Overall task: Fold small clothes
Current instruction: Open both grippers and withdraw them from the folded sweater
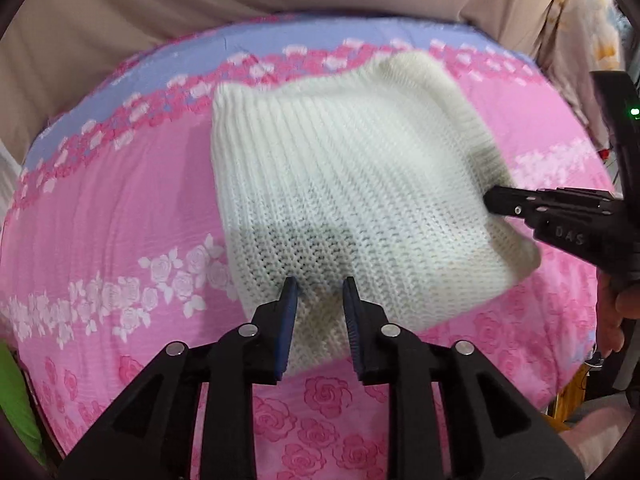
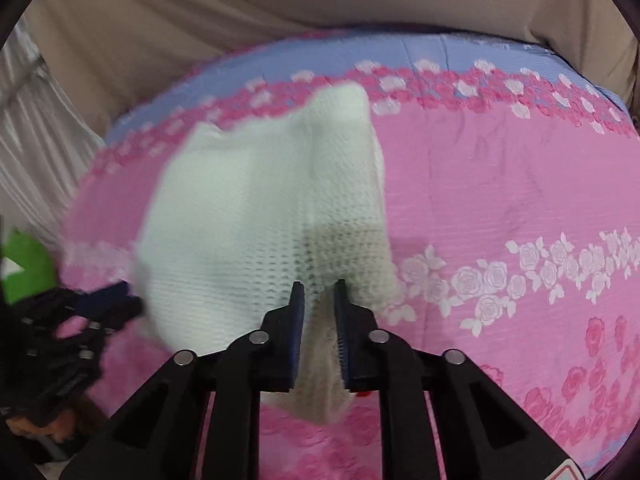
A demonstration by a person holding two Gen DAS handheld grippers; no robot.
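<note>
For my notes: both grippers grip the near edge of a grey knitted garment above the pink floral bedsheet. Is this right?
Only the colour is wrong. The knitted garment is white, not grey, as the left wrist view shows. The left gripper and right gripper do grip its near edge above the pink floral bedsheet.

The left gripper (image 1: 320, 288) and right gripper (image 2: 319, 292) both pinch cloth between narrowly parted fingers, angled toward each other from adjacent sides.

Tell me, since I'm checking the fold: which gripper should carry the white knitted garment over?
Probably the right gripper: its jaws pinch the white knitted garment by an edge. The left gripper also straddles knit, but less tightly, above the pink floral bedsheet.
</note>
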